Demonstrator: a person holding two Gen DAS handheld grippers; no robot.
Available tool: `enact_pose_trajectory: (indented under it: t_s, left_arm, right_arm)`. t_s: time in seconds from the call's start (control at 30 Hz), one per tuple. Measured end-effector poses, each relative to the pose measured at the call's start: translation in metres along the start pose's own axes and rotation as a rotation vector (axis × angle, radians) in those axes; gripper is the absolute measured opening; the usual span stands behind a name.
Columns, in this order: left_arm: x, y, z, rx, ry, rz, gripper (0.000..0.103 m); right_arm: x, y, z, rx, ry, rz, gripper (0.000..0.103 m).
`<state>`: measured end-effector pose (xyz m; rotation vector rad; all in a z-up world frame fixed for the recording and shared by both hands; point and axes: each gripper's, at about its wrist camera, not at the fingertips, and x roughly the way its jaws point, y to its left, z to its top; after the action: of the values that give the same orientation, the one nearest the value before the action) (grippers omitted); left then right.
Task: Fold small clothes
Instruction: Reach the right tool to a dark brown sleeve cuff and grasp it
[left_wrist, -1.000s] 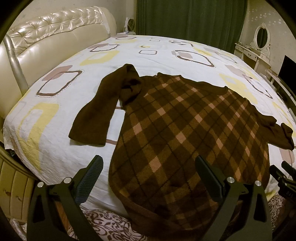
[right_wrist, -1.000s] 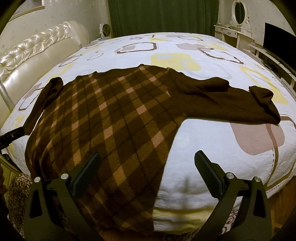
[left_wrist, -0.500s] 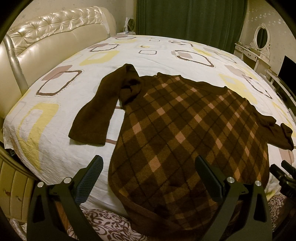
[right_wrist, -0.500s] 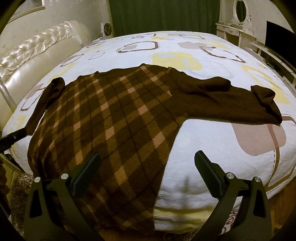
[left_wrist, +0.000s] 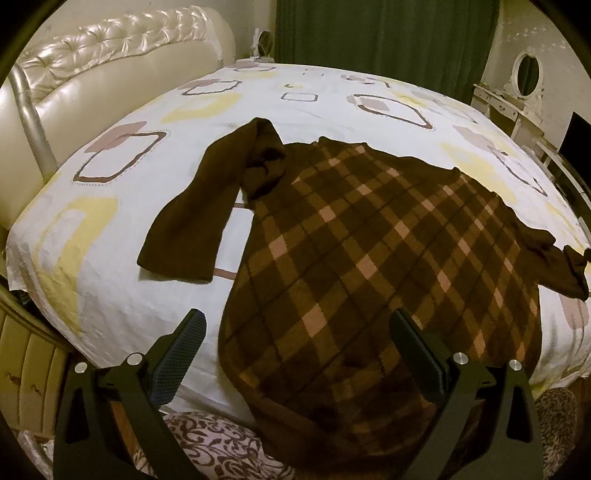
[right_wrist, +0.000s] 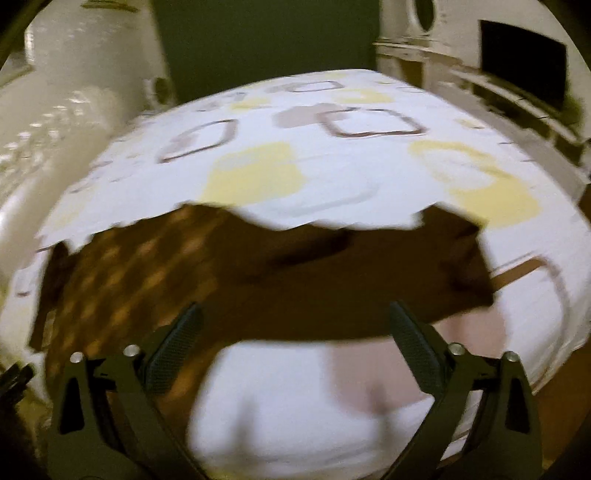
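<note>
A brown plaid sweater (left_wrist: 369, 258) lies spread flat on the bed (left_wrist: 110, 266), its hem hanging over the near edge. Its plain brown left sleeve (left_wrist: 199, 218) lies out to the left; the right sleeve (left_wrist: 554, 266) reaches to the right edge. My left gripper (left_wrist: 297, 350) is open and empty, held just above the hem. In the blurred right wrist view the sweater's body (right_wrist: 147, 280) is at the left and the right sleeve (right_wrist: 406, 280) crosses the middle. My right gripper (right_wrist: 295, 347) is open and empty, close over that sleeve.
A padded cream headboard (left_wrist: 103, 85) runs along the bed's left side. Green curtains (left_wrist: 380, 33) hang behind. A white dressing table with an oval mirror (left_wrist: 524, 81) and a dark screen (left_wrist: 576, 136) stand at the right. A patterned cloth (left_wrist: 207, 450) lies below the near edge.
My right gripper has swung quickly to the right and closer to the bed, over the right sleeve; its view is blurred. My left gripper has hardly moved. The sweater lies as before.
</note>
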<state>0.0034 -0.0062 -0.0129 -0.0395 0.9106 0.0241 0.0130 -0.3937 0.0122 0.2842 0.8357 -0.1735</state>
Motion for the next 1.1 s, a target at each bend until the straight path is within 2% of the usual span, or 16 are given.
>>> enact_pose_trajectory:
  t_s: [0.07, 0.13, 0.23, 0.33, 0.5, 0.57, 0.67, 0.73, 0.77, 0.8, 0.87, 1.03, 1.1]
  left_arm:
    - [0.001, 0.002, 0.000, -0.005, 0.003, 0.003, 0.099]
    - [0.003, 0.004, 0.000, -0.012, 0.010, 0.006, 0.099]
    - [0.008, 0.007, -0.001, -0.022, 0.022, 0.010, 0.099]
    - [0.014, 0.009, -0.002, -0.033, 0.044, 0.013, 0.099]
    - [0.019, 0.009, -0.004, -0.029, 0.058, 0.038, 0.099]
    - [0.020, 0.010, -0.005, -0.029, 0.062, 0.047, 0.099]
    - [0.021, 0.012, -0.005, -0.031, 0.067, 0.063, 0.099]
    - [0.022, 0.014, -0.004, -0.034, 0.069, 0.072, 0.099]
    - [0.022, 0.014, -0.004, -0.035, 0.070, 0.075, 0.099]
    - [0.022, 0.015, -0.004, -0.037, 0.071, 0.077, 0.099]
    - [0.022, 0.015, -0.005, -0.035, 0.075, 0.079, 0.099]
    - [0.024, 0.013, -0.006, -0.025, 0.080, 0.077, 0.099]
    - [0.024, 0.014, -0.006, -0.026, 0.078, 0.072, 0.099]
  right_arm:
    - [0.008, -0.034, 0.018, 0.048, 0.013, -0.050, 0.074]
    - [0.012, -0.075, 0.030, 0.149, 0.014, -0.071, 0.073]
    - [0.017, -0.137, 0.036, 0.340, 0.021, -0.046, 0.073]
    - [0.032, -0.173, 0.037, 0.431, 0.059, -0.025, 0.070]
    - [0.062, -0.197, 0.043, 0.509, 0.098, 0.064, 0.051]
    - [0.072, -0.199, 0.046, 0.524, 0.107, 0.096, 0.047]
    - [0.087, -0.199, 0.050, 0.525, 0.130, 0.089, 0.047]
    - [0.095, -0.201, 0.050, 0.539, 0.143, 0.090, 0.035]
    - [0.099, -0.200, 0.049, 0.541, 0.152, 0.107, 0.015]
    - [0.102, -0.200, 0.047, 0.537, 0.163, 0.121, 0.010]
    - [0.101, -0.200, 0.046, 0.531, 0.154, 0.138, 0.009]
    - [0.074, -0.218, 0.044, 0.587, 0.053, 0.178, 0.008]
    - [0.065, -0.225, 0.042, 0.617, 0.039, 0.227, 0.008]
